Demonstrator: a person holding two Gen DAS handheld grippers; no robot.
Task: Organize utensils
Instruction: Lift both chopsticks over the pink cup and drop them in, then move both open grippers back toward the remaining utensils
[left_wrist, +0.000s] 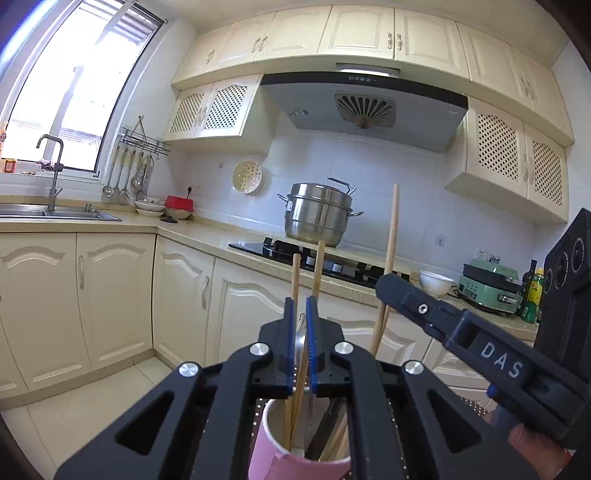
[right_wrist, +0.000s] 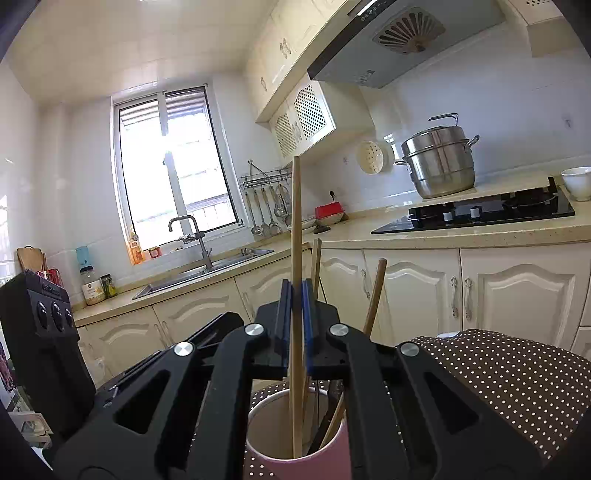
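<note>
Chopsticks stood upright in a pink cup (right_wrist: 295, 452) directly beneath both grippers; the right gripper (right_wrist: 296, 291) was pinched shut on one tall wooden chopstick (right_wrist: 296, 206); the left gripper (left_wrist: 301, 310) was nearly closed around a shorter chopstick (left_wrist: 317, 269), its grip uncertain.
</note>
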